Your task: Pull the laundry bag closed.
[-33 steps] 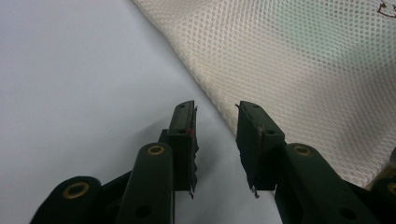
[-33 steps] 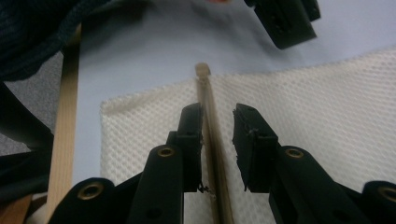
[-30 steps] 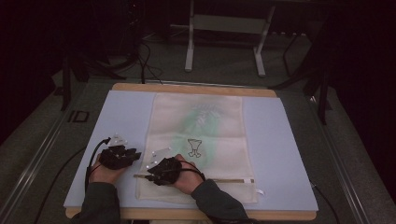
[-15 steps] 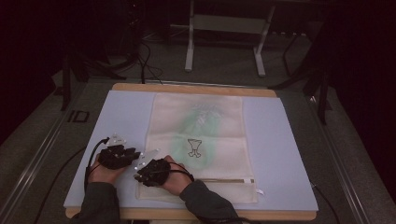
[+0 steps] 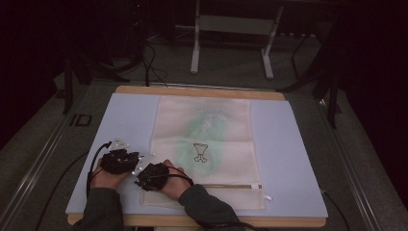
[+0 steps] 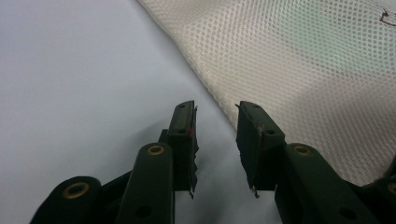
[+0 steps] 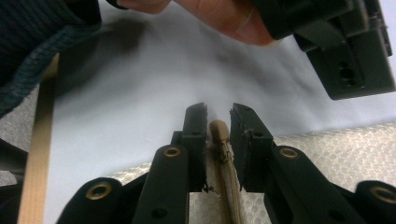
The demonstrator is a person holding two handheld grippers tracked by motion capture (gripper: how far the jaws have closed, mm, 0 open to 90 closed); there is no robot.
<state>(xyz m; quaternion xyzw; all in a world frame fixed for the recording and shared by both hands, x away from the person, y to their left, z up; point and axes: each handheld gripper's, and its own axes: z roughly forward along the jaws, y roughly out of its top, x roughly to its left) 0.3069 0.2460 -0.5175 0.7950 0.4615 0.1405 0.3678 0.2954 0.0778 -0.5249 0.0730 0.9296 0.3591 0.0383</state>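
Lower left of the high view: left claw [image 5: 126,156] and right claw [image 5: 144,175] side by side at the near left corner of a cream mesh bag [image 5: 207,144], on a pale blue mat [image 5: 288,159] over the wooden table [image 5: 202,90]. Bag flat in the middle of the mat, long side running away up the frame, green shape faint through the mesh, small dark print [image 5: 199,152] near its centre. Zip [image 5: 226,186] across the near end of the bag, left end hidden under the right hand.

Left gripper view: left claw [image 6: 215,123] released, jaws apart with bare mat between, tips just short of the bag's edge [image 6: 299,70] slanting from top centre down to the right; touching or not, hard to tell. Lower right corner cut off by a dark blurred part.

Right gripper view: right claw [image 7: 218,123] with the tan zip end [image 7: 223,154] between its jaws; jaws just been closing, thin gaps showing either side, not yet clenched on it. Zip tape running down out of the frame bottom. Bag mesh [image 7: 336,144] at lower right. Top of frame: left hand [image 7: 219,16] and left claw's body [image 7: 345,51], both cut off by the edge. Dark sleeve [image 7: 32,51] at upper left, blurred.

Room beyond the table dark, metal stand legs [image 5: 231,43] barely readable at top centre.
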